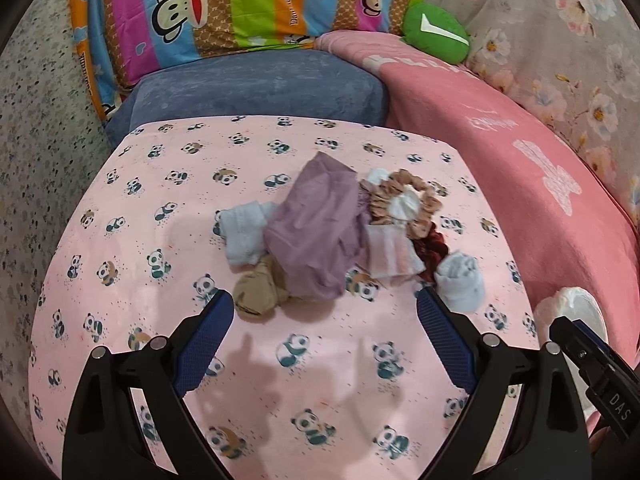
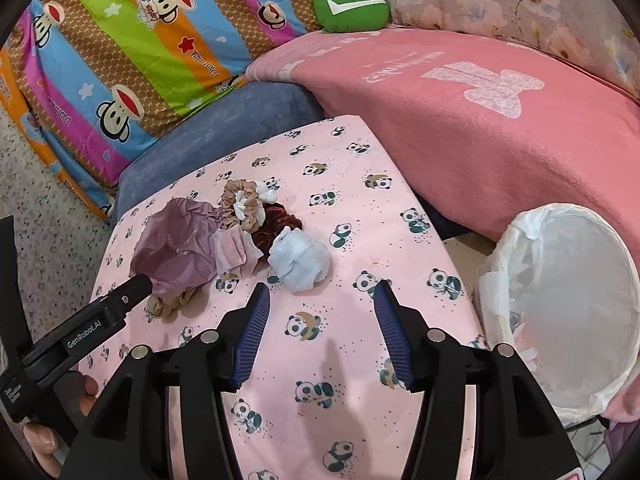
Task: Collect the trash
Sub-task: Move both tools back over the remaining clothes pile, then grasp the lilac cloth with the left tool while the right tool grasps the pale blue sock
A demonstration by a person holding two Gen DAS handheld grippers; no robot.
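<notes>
Left gripper [image 1: 325, 312] low over the panda tabletop [image 1: 120, 240], fingers wide apart, holding nothing. Just ahead, a pile: tan sock [image 1: 258, 290], purple bag [image 1: 316, 232], pale tissues [image 1: 244, 236], hair ties [image 1: 404, 200]. Right gripper [image 2: 320, 304] beside it, fingers apart too, empty, near a blue-white wad [image 2: 298, 262]. Far right, white-lined bin [image 2: 568, 304] touching the tabletop edge.

near half of counter [image 1: 320, 380]: bare cloth, open passage | middle toward far edge: heap of trash [image 1: 320, 232] blocks | right edge: lined bin [image 2: 568, 312] just beside, mouth unobstructed | far edge: blue cushion [image 1: 256, 88] abuts
</notes>
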